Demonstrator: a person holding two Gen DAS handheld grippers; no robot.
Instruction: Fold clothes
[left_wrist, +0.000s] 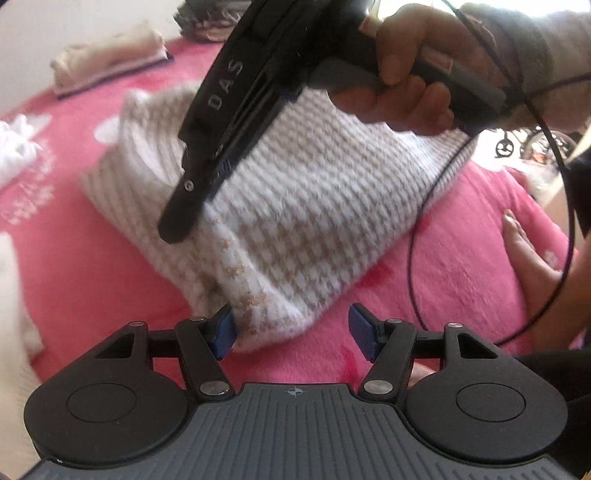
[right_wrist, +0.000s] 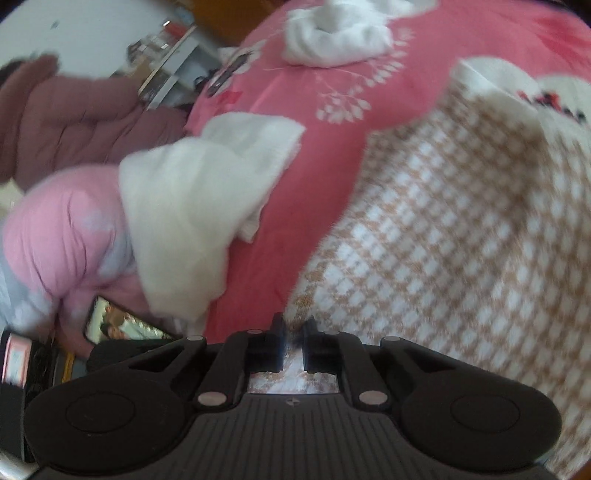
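Checked sweater (left_wrist: 295, 206) on pink blanket (left_wrist: 461, 258), right gripper (right_wrist: 293, 328) pinching it

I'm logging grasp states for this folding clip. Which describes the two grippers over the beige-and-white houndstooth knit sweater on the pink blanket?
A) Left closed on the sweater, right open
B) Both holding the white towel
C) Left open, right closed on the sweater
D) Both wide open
C: the left gripper has its blue-padded fingers spread apart at the edge of the beige-and-white houndstooth knit sweater, while the right gripper pinches that sweater's fabric between nearly closed fingers.
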